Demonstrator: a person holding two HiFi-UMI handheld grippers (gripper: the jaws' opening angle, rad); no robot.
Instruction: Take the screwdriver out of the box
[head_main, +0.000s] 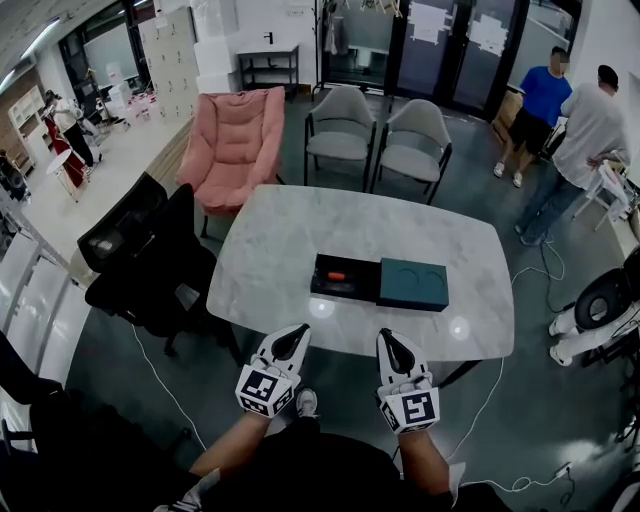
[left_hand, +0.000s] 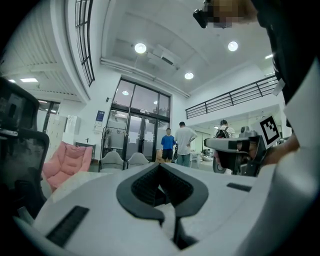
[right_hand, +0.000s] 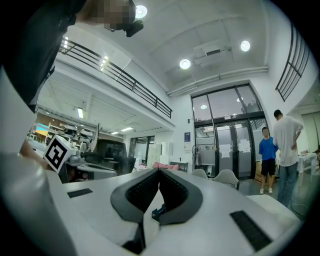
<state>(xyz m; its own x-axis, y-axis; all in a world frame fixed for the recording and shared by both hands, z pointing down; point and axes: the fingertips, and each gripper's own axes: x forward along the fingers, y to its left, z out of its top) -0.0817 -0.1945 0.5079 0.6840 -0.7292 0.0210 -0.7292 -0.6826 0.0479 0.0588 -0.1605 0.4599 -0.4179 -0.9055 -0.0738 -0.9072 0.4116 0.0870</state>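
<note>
An open black box (head_main: 345, 277) lies on the white marble table (head_main: 270, 260), with an orange-handled screwdriver (head_main: 336, 276) inside it. A dark teal lid (head_main: 413, 284) lies against the box's right side. My left gripper (head_main: 297, 331) and right gripper (head_main: 388, 338) hover side by side at the table's near edge, short of the box. Both are shut with nothing in them. In the left gripper view the left gripper (left_hand: 160, 165) has its jaws together, and so has the right gripper (right_hand: 159, 171) in its own view. Neither gripper view shows the box.
A black office chair (head_main: 150, 255) stands left of the table. A pink armchair (head_main: 238, 140) and two grey chairs (head_main: 340, 125) stand behind it. Two people (head_main: 585, 135) are at the back right. White cables (head_main: 490, 400) run over the floor.
</note>
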